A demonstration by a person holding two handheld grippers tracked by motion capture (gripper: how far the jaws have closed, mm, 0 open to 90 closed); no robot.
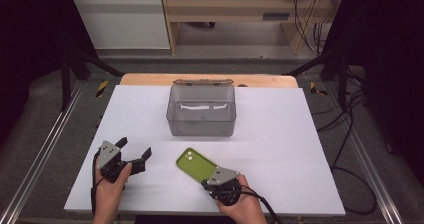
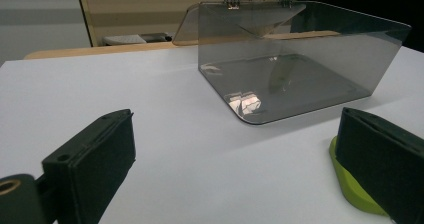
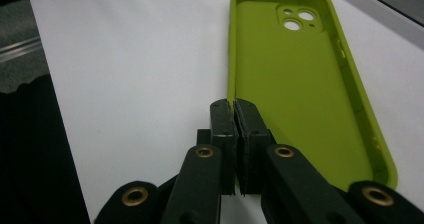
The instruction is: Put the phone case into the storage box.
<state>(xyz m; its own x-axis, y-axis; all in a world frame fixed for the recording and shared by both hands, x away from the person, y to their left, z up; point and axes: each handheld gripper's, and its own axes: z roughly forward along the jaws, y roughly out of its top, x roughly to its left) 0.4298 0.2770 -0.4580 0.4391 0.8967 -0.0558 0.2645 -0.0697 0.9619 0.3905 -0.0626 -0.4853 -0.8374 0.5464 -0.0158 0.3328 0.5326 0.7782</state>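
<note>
Up close, the right gripper view shows the right gripper (image 3: pixel 234 106) clenched on the side rim of the green phone case (image 3: pixel 300 84), hollow side up on the white table (image 1: pixel 280 134). From above, the left gripper (image 1: pixel 136 148) gapes empty, near the clear box (image 1: pixel 201 115).

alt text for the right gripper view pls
The right gripper has its two black jaws shut on the side wall of a green phone case, near one end. The case lies open side up on a white table, with its camera cutouts at the far end.
</note>
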